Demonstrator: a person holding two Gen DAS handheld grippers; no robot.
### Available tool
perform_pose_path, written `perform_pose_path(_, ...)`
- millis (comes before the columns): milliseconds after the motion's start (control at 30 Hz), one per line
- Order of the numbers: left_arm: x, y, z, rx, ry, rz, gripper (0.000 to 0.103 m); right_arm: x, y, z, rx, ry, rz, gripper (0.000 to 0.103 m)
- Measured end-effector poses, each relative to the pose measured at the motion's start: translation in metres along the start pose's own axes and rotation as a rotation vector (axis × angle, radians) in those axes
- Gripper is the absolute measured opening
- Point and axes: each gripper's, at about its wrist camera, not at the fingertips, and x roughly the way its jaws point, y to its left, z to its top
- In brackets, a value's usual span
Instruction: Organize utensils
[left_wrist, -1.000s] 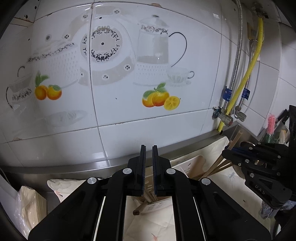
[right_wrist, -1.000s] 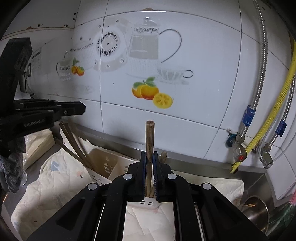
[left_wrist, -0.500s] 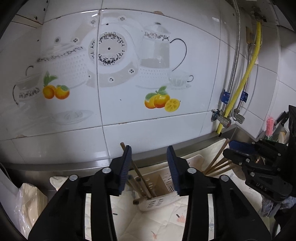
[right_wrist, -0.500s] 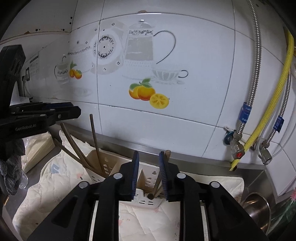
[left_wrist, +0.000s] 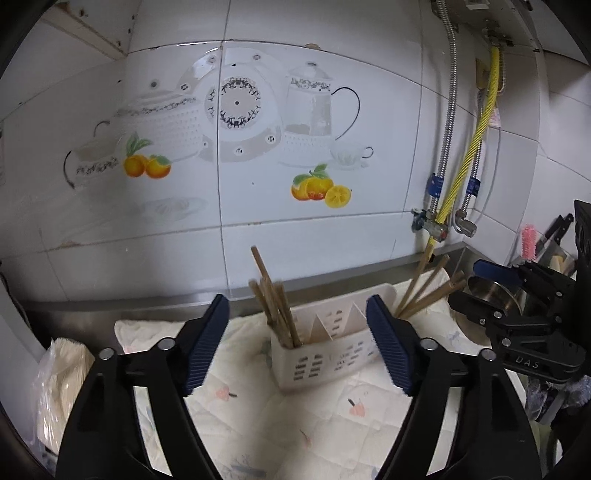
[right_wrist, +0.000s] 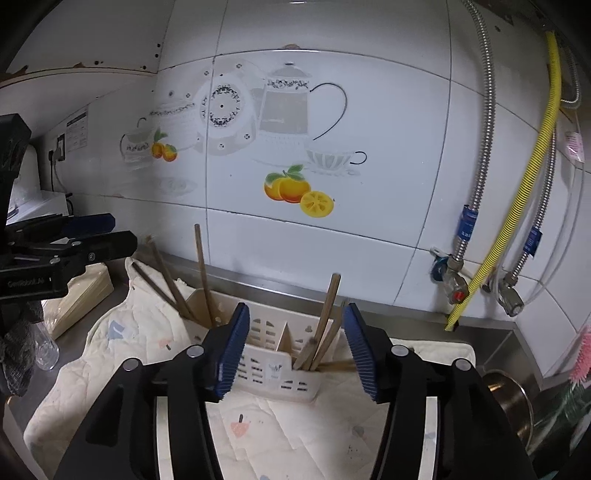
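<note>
White glossy wall tiles fill the view, printed with teapots, a plate and oranges near centre. At about two o'clock a yellow corrugated hose and braided steel hoses drop to valves above a stainless steel ledge — it runs along the wall's foot. At nine o'clock in the right wrist view, a wall socket and a posted notice. Light glares softly off the tiles — no window visible.
</note>
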Motion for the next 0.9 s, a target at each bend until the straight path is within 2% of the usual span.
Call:
perform_pose_path(167,-0.016,-0.004,-0.019,0.005,-0.006,0.031,0.094,-0.013,0.004,-0.016,0.014,0.005,-0.013,0.068)
perform_pose_path(267,-0.026,-0.006,-0.028,0.005,-0.013,0.038,0.096,-0.023,0.011,-0.028,0.013,0.003,-0.034,0.077)
perform_pose_path(300,-0.029,-0.005,-0.031,-0.002,-0.014,0.034,0.098,-0.025,0.013,-0.032,0.012,0.002,-0.043,0.078)
perform_pose_path(533,-0.05,-0.005,-0.065,-0.032,-0.015,0.059,0.098,-0.041,0.022,-0.063,0.037,0.013,-0.062,0.088)
perform_pose_path(900,-0.077,-0.003,-0.11,-0.09,0.0,0.094,0.098,-0.065,0.038,-0.109,0.06,0.032,-0.091,0.093)
